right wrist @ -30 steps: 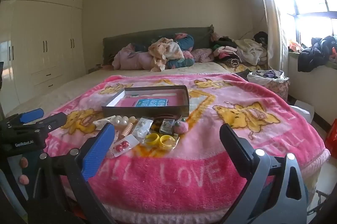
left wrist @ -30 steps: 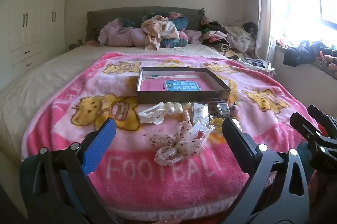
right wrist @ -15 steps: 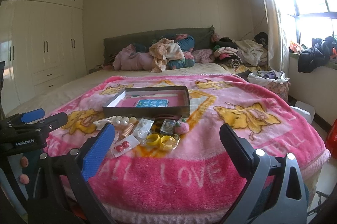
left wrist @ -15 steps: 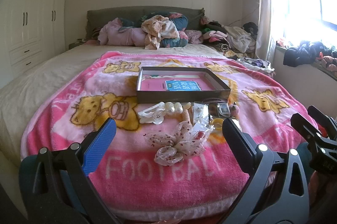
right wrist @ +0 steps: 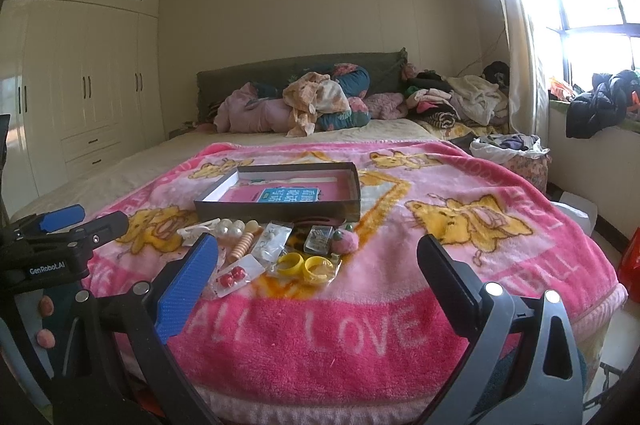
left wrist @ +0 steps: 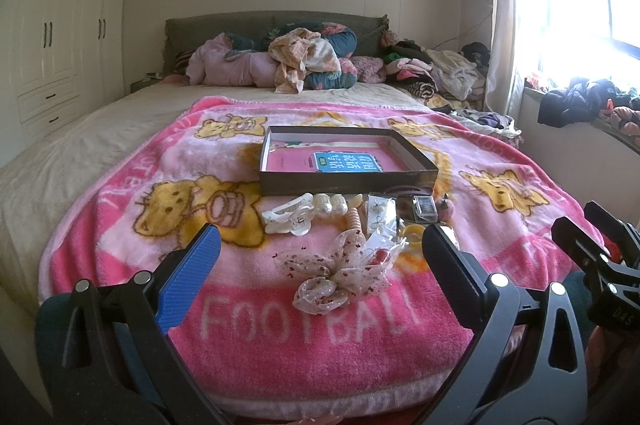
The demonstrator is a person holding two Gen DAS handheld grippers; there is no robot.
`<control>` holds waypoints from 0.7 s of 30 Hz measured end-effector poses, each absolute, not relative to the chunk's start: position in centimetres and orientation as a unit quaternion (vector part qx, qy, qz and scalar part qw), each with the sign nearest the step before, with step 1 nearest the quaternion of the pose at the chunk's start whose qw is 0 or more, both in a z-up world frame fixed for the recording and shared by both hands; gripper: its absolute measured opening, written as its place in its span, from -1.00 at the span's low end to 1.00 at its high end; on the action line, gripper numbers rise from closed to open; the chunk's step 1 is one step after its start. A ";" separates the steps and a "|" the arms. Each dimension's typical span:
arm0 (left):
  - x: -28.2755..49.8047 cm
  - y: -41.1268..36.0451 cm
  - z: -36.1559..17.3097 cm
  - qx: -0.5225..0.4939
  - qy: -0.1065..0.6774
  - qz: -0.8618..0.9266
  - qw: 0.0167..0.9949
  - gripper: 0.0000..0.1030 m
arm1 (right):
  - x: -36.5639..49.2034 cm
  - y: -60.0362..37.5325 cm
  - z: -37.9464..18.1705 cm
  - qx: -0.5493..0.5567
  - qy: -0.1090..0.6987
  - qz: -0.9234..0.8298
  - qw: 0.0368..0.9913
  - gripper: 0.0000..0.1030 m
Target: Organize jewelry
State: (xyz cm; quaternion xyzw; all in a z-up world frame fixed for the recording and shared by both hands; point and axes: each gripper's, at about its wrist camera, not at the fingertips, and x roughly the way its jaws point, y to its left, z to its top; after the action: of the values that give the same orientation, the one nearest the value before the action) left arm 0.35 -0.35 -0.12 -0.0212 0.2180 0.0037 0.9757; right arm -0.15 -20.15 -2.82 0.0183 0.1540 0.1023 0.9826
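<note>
Left claw (left wrist: 320, 257): spread wide, empty, held above the near edge of the pink cartoon-bear fleece blanket (left wrist: 120, 185). Right claw (right wrist: 318, 267): likewise wide and empty.

Just ahead of the left claw lies one sheer spotted fabric bow scrunchie (left wrist: 340, 275). Ahead of the right claw, between its fingers: one clear packet with two red beads (right wrist: 236, 275) and two yellow plastic rings (right wrist: 306, 265).

Further on: one white hair claw clip (left wrist: 288, 217), three pearl-like balls (right wrist: 230, 227), one pink pompom (right wrist: 346, 243).

Beyond these, one shallow dark cardboard box (left wrist: 344, 183), open.
</note>
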 end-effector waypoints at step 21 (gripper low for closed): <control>0.3 -0.3 -0.1 -0.022 0.219 0.003 0.976 0.79 | -0.2 -20.1 -3.1 0.017 0.156 0.099 0.983 0.88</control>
State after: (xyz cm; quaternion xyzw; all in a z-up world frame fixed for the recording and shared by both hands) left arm 0.34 -0.28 -0.14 -0.0217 0.2189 0.0034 0.9755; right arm -0.18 -20.09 -3.06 0.0171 0.1558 0.0991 0.9827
